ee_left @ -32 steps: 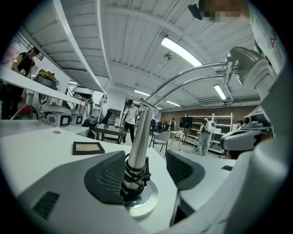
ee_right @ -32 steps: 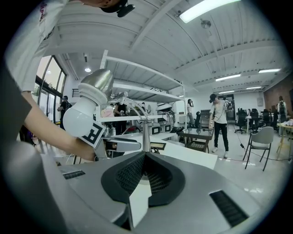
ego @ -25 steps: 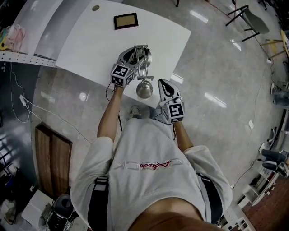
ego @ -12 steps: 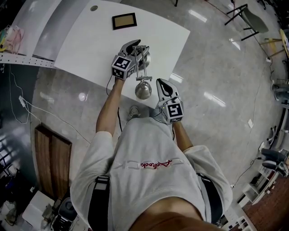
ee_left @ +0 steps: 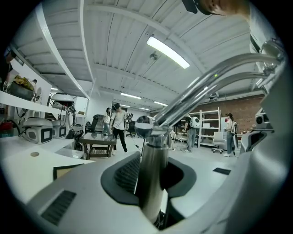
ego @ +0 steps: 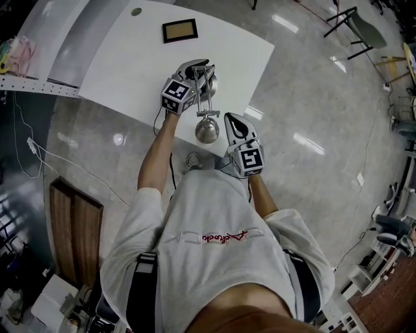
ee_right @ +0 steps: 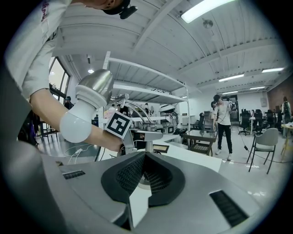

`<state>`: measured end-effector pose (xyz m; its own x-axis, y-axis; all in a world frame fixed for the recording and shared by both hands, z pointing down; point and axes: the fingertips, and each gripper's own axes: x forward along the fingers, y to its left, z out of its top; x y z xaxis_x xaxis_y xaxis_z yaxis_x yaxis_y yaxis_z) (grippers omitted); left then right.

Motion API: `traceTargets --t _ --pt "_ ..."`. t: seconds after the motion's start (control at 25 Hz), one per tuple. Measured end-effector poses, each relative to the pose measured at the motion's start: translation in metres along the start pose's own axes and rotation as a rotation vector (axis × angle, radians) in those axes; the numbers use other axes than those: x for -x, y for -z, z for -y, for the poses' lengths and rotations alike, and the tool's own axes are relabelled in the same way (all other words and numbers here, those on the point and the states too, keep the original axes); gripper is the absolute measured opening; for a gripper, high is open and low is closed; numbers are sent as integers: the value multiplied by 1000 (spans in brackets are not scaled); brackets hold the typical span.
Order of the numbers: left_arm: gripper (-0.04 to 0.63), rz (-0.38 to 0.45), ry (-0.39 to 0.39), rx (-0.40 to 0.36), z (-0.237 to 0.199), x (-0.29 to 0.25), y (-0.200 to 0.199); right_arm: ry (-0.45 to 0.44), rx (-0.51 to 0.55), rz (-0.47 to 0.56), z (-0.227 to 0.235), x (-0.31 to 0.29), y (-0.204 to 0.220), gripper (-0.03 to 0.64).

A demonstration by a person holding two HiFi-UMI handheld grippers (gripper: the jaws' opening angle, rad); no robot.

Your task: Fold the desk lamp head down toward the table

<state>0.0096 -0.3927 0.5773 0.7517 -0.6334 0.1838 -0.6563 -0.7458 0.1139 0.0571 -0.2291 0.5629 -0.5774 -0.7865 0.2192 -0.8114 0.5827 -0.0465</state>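
Jaws of the left gripper (ee_left: 152,176) have just been closing and now stand narrow, with their black ribbed pads on either side of the desk lamp's chrome upright post (ee_left: 153,148), which fills the gap between them. The right gripper (ee_right: 144,164) has its jaws together with nothing between them. It hangs just beside the lamp head, on the person's side of the table's near edge and over the floor.

The lamp stands close to the near edge of the white, round-cornered table (ego: 123,65), toward its right end. To the left of the lamp and beyond it the white top spreads wide. A small dark picture frame (ego: 181,30) lies well apart near the far edge, and a round hole (ego: 136,11) sits at the far corner. To the right of the table a glossy grey floor (ego: 312,123) opens out, with a chair and stands only far off at its margin.

The lamp head (ego: 207,129) is a brushed-metal dome shade with a round white bulb (ee_right: 75,121) showing at its mouth. In the head view it lies over the table's near edge, between the two grippers. In the right gripper view it is raised well above the table top, with the bulb end tilted downward. Twin chrome rods (ee_left: 215,84) rise from a ball joint on top of the post and curve over toward the head.
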Motion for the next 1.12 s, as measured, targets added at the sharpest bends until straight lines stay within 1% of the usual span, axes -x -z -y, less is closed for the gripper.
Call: traceTargets --t 0.08,0.16,0.36,0.4,0.44,0.52,0.56,0.72,0.76,0.8,0.84,0.88,1.04,1.08,1.12 --pt "115 1 2 1 0 0 0 -6 5 8 -1 -1 -3 29" --pt "117 1 5 -1 1 0 1 -18 35 12 -4 -2 -7 29" --pt "117 3 9 -1 1 0 0 -53 174 -8 -15 -6 -17 29" --pt "117 2 11 -1 2 0 0 -59 217 -8 -16 -6 -19 29" --pt "117 1 13 -2 2 0 1 -67 276 -9 -17 -7 -22 29" --pt "117 -1 14 -2 1 0 1 -83 438 -8 -20 -8 -29 29" --pt "117 -1 14 -1 1 0 1 -89 538 -7 -23 -9 -31 29" --pt "117 5 11 -2 1 0 1 -110 1000 6 -38 -9 -33 29" --pt "117 5 11 -2 1 0 1 -114 1086 15 -41 -8 -33 29" --pt "117 4 12 -3 1 0 1 -119 1145 28 -44 -8 -34 29" --pt "117 4 13 -3 1 0 1 -124 1174 41 -46 -7 -36 29" --pt "117 4 13 -3 0 0 1 -127 1179 55 -48 -7 -39 29" --pt "117 6 11 -1 0 1 0 -125 1123 97 -47 -6 -51 29" --pt "117 6 11 -1 0 0 0 -126 1112 101 -47 -7 -52 79" --pt "117 5 11 -1 0 0 0 -127 1108 103 -46 -8 -54 148"
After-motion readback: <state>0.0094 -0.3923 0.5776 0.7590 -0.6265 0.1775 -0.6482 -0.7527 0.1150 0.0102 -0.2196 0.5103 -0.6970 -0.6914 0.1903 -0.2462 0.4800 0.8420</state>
